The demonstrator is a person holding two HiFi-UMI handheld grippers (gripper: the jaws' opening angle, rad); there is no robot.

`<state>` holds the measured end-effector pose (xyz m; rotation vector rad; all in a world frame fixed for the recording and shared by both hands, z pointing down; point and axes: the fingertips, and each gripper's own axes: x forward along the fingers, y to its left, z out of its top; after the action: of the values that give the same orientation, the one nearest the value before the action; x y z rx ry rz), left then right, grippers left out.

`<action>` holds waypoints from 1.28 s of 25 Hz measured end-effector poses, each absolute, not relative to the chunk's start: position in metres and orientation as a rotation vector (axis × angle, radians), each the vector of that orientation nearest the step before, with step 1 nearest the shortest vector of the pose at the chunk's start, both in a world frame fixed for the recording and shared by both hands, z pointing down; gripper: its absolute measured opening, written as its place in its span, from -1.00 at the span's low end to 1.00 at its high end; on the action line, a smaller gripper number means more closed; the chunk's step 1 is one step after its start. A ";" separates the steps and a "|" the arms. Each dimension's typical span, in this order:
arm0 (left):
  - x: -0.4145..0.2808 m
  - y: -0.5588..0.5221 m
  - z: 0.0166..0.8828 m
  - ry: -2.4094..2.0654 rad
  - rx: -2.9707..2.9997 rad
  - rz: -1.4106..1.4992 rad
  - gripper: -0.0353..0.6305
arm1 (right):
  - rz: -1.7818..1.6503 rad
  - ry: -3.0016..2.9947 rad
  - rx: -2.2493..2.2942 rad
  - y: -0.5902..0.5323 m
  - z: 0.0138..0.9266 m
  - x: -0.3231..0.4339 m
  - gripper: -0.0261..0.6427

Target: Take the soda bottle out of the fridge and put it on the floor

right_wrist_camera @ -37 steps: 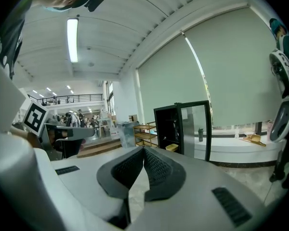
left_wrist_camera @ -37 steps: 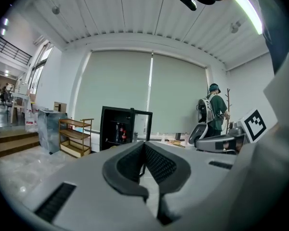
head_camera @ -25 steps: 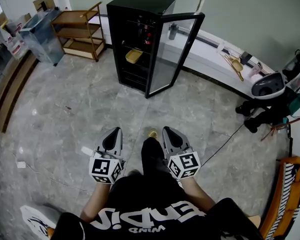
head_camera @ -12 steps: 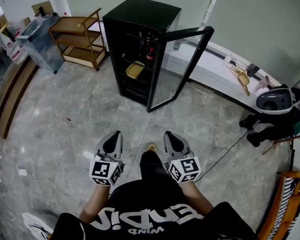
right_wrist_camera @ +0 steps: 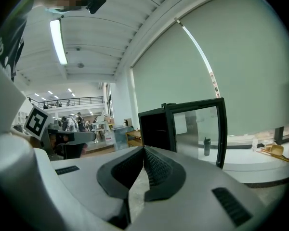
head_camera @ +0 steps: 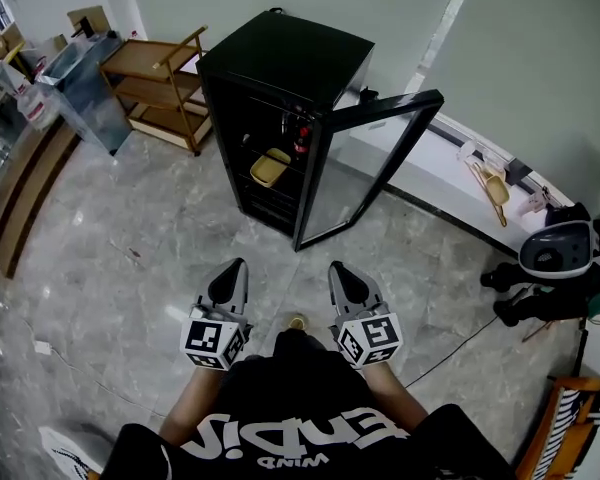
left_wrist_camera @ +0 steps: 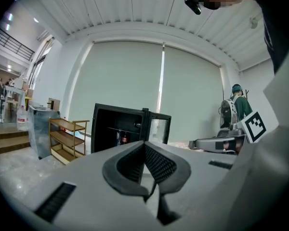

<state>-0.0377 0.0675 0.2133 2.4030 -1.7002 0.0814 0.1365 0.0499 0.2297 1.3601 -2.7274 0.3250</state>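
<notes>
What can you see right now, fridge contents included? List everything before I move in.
fridge: one, black, by the far wall, glass door open
soda bottle: at least one, dark with red, on an upper fridge shelf
tray: one, yellow, on the fridge shelf below the bottle
shelf unit: one, brown wood, left of the fridge
bin: one, grey, left of the shelf unit
flask: one, dark, on the white ledge behind the open door
scoop: one, tan, on the ledge further right
floor: grey marble
left gripper: grey, shut, empty
right gripper: grey, shut, empty
</notes>
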 end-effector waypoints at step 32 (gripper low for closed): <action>-0.065 -0.078 0.209 -1.599 2.452 0.115 -0.88 | 0.346 -2.705 1.417 -0.088 0.221 0.093 -0.85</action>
<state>-0.0646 -0.0778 0.2092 2.4521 -1.5993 0.1147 0.0933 -0.0883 0.2206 1.4169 -2.7053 0.3460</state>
